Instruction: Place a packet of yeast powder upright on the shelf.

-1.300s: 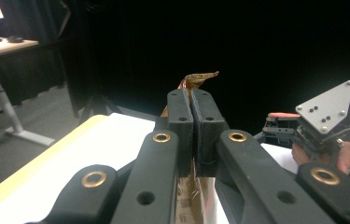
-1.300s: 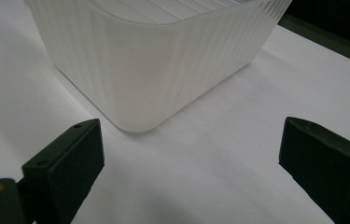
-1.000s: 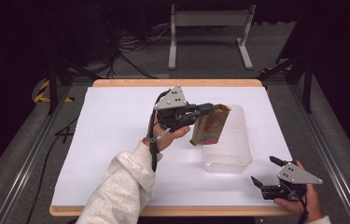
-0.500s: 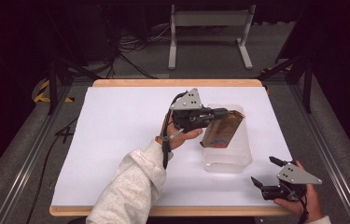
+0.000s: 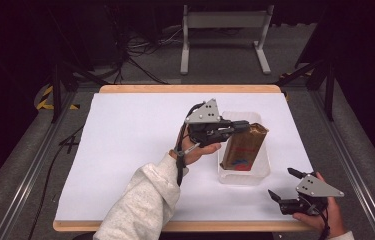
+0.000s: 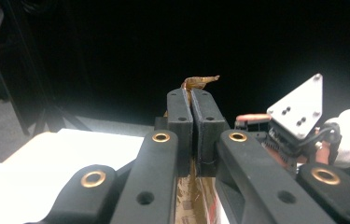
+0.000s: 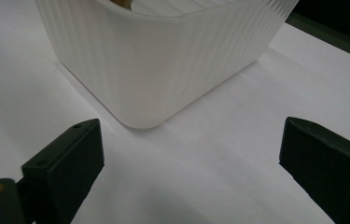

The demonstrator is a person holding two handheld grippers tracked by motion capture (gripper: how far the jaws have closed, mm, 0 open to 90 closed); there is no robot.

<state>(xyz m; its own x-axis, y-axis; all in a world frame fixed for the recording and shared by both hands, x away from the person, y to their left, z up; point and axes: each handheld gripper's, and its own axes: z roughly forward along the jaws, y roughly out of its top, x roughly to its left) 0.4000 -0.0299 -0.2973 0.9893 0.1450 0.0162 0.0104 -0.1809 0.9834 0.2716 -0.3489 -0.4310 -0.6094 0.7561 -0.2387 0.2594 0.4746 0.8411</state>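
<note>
A brown and gold packet [image 5: 245,147] hangs upright with its lower end inside a clear ribbed plastic tub [image 5: 245,178] on the right half of the white table. My left gripper [image 5: 241,126] is shut on the packet's crimped top edge [image 6: 199,82], and the jaws are pressed together in the left gripper view. My right gripper [image 5: 284,184] rests open near the front right corner, just short of the tub. In the right gripper view the tub's near corner [image 7: 163,60] stands ahead of the wide-apart fingers [image 7: 65,163], with nothing between them.
A white sheet [image 5: 125,140] covers the wooden-edged table. A metal stand [image 5: 222,35] and cables lie on the floor behind it. Rails run along both sides of the table. The other hand's gripper plate [image 6: 301,105] appears to the right in the left gripper view.
My left gripper has carried the packet to the right and down, from beside the tub's left edge to over and into it. The right gripper has stayed put.
</note>
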